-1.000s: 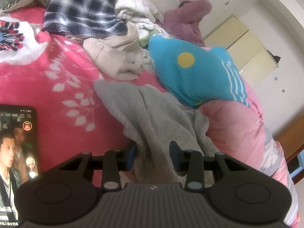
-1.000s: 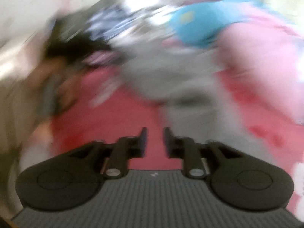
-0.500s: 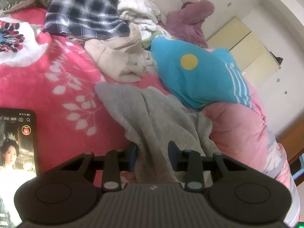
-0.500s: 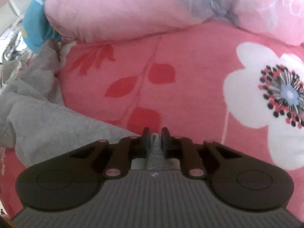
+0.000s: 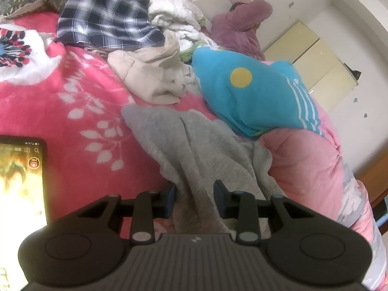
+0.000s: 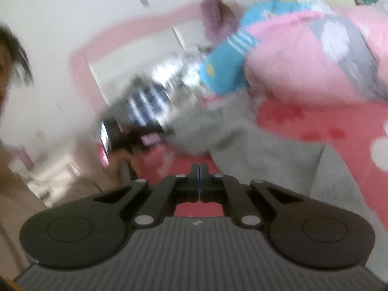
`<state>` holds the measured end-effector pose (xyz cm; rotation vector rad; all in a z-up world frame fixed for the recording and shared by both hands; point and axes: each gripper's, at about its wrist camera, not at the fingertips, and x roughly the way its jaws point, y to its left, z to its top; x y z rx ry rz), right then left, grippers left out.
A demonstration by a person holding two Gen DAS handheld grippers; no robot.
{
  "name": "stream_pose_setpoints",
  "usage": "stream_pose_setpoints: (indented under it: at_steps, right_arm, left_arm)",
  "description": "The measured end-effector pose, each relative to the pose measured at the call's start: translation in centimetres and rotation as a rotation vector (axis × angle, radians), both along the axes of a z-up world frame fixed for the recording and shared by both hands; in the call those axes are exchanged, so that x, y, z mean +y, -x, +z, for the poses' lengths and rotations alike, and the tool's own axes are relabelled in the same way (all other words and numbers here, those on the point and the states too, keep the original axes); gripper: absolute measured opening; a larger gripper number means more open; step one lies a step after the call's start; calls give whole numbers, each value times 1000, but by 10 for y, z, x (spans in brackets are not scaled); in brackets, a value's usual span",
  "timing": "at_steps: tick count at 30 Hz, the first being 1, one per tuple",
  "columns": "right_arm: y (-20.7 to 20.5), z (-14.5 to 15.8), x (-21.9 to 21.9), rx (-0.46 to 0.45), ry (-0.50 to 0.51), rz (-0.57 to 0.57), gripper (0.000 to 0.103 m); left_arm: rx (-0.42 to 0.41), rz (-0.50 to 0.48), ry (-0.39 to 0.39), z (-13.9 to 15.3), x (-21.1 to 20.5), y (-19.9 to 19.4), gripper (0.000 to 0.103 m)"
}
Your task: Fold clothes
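Left wrist view: my left tool [image 5: 195, 197] has its jaws partly closed around a bunch of the grey garment [image 5: 194, 150], pads against the cloth.
Grey garment: on the red floral bed [image 5: 72, 97], just beside the blue pillow [image 5: 254, 97], not yet folded.
Right tool [image 6: 198, 181]: fully closed, nothing between the jaws; picture is blurred.
Progress: early; the clothes pile [image 5: 145, 48] beyond the grey garment is also unfolded.
Pose: both tools point slightly downward.

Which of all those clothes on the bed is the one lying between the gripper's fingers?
The grey garment. It runs between the left gripper fingers; the beige one, the plaid one and the blue one lie farther back.
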<state>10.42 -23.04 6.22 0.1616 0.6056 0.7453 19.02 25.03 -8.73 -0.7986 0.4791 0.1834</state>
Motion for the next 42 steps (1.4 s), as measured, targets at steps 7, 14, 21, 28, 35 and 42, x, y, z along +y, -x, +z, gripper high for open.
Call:
stream_pose_setpoints:
  at_steps: [7,14,21,28,35,42]
  right_arm:
    - [-58,-25,-22,123,79,-303,22]
    - [-184,-68,4,208,277,-376,84]
    - [-234,-117,8,406,322,-374,29]
    - [-168,-58,2,174,132,-330,13]
    - [-52,-4,-3,-64,21,-41,13]
    - [12,-24,44,-12,313,162,13]
  left_arm:
    - [19,-42,-26,-1,-9,-1,37]
    - [36,-68,-22,-1,-15,-8,46]
    - [39,-86,-32,-4,-19,-13,46]
    - [39,-74,-39,-5,-18,-11,42]
    - [32,-54,-24,-4,-11,-7,40]
    - [29,-40,-9,-4,-7,-5,40]
